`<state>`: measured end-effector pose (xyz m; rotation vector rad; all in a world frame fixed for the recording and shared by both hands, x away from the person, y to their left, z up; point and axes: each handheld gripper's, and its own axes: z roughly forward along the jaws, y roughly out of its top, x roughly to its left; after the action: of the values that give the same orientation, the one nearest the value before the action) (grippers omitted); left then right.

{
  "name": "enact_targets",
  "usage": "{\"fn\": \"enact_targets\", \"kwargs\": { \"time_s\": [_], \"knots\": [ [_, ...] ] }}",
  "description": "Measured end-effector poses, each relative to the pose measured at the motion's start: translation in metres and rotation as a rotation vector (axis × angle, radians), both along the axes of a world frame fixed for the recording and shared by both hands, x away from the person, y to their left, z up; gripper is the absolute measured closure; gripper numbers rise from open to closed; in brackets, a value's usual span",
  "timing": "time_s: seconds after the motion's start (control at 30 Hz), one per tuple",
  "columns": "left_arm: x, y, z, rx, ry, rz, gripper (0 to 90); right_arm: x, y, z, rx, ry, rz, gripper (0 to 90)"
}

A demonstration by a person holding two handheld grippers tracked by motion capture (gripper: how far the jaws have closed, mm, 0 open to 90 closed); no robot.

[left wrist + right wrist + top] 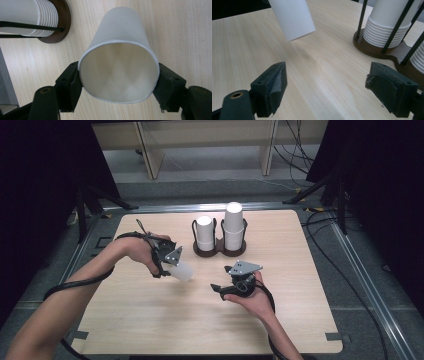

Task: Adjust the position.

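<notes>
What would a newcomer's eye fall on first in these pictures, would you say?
Probably the white paper cup that the left gripper clamps at the rim, held tilted above the left middle of the wooden table. Next, the dark two-slot cup holder near the table's far edge, with a stack of white cups in each slot. The right gripper hovers open nearby, its jaws holding nothing.

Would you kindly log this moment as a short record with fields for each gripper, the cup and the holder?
left gripper: shut on the cup's rim, one jaw on each side
cup: white paper, single, tilted, held above the table
right gripper: open, nothing between the jaws, low over the table, pointing toward the cup
holder: dark two-slot stand at the table's far side, one stack of white cups in each slot
taller stack: right slot in the high view
</notes>
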<state>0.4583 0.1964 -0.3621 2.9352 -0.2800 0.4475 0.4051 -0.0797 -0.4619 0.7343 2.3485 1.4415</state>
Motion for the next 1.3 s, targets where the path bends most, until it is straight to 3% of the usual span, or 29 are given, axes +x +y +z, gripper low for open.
{"fn": "enact_targets", "kwargs": {
  "time_s": [0.37, 0.43, 0.47, 0.57, 0.67, 0.73, 0.77, 0.83, 0.93, 0.97, 1.0, 1.07, 1.1, 1.13, 1.23, 1.27, 1.3],
  "knots": [
    [0.0004, -0.0017, 0.0003, 0.049, 0.011, -0.007, 30.6, -0.0007, 0.0074, 0.0003, -0.010, -0.009, 0.022, 16.6],
    [0.0017, -0.0025, 0.0024, 0.092, 0.002, -0.028, 30.6, -0.0011, 0.0078, 0.0004, -0.010, -0.012, 0.024, 16.5],
    [0.0004, -0.0024, 0.0006, 0.064, 0.009, -0.009, 30.6, -0.0014, 0.0079, 0.0004, -0.009, -0.011, 0.025, 16.5],
    [0.0005, -0.0037, 0.0021, 0.085, 0.013, -0.023, 30.7, -0.0011, 0.0072, 0.0007, -0.014, -0.023, 0.024, 16.4],
    [-0.0005, -0.0046, 0.0025, 0.079, 0.017, -0.018, 30.7, -0.0012, 0.0072, 0.0006, -0.013, -0.026, 0.023, 16.4],
    [-0.0006, -0.0048, 0.0032, 0.083, 0.017, -0.019, 30.7, -0.0029, 0.0077, 0.0002, -0.005, -0.001, 0.017, 16.4],
    [-0.0007, -0.0048, 0.0036, 0.087, 0.016, -0.021, 30.7, -0.0021, 0.0084, -0.0010, -0.003, -0.021, 0.026, 16.4],
    [-0.0008, -0.0046, 0.0041, 0.091, 0.018, -0.021, 30.7, -0.0029, 0.0075, -0.0012, -0.013, -0.017, 0.031, 16.4],
    [-0.0007, -0.0040, 0.0044, 0.106, 0.018, -0.023, 30.7, -0.0039, 0.0066, -0.0018, -0.008, -0.008, 0.029, 16.4],
    [0.0001, -0.0040, 0.0056, 0.129, 0.014, -0.037, 30.7, -0.0041, 0.0063, -0.0016, -0.006, -0.008, 0.028, 16.4],
    [-0.0002, -0.0036, 0.0049, 0.118, 0.018, -0.026, 30.7, -0.0039, 0.0061, -0.0020, 0.001, -0.013, 0.026, 16.4],
    [0.0002, -0.0033, 0.0049, 0.117, 0.020, -0.023, 30.7, -0.0046, 0.0057, -0.0017, 0.006, 0.013, 0.025, 16.4],
    [0.0010, -0.0036, 0.0059, 0.135, 0.017, -0.034, 30.7, -0.0027, 0.0042, -0.0015, -0.002, -0.030, 0.021, 16.4],
    [0.0020, -0.0040, 0.0071, 0.152, 0.015, -0.044, 30.7, -0.0033, 0.0040, -0.0015, 0.005, -0.010, 0.019, 16.4],
    [0.0018, -0.0043, 0.0077, 0.162, 0.013, -0.046, 30.8, -0.0034, 0.0020, -0.0010, 0.007, -0.014, 0.007, 16.4],
    [0.0004, -0.0041, 0.0064, 0.141, 0.022, -0.032, 30.8, -0.0029, 0.0021, -0.0015, 0.024, -0.012, 0.020, 16.4],
    [0.0000, -0.0041, 0.0064, 0.138, 0.024, -0.031, 30.8, -0.0044, 0.0007, -0.0002, 0.009, -0.014, 0.001, 16.4]
  ]
}}
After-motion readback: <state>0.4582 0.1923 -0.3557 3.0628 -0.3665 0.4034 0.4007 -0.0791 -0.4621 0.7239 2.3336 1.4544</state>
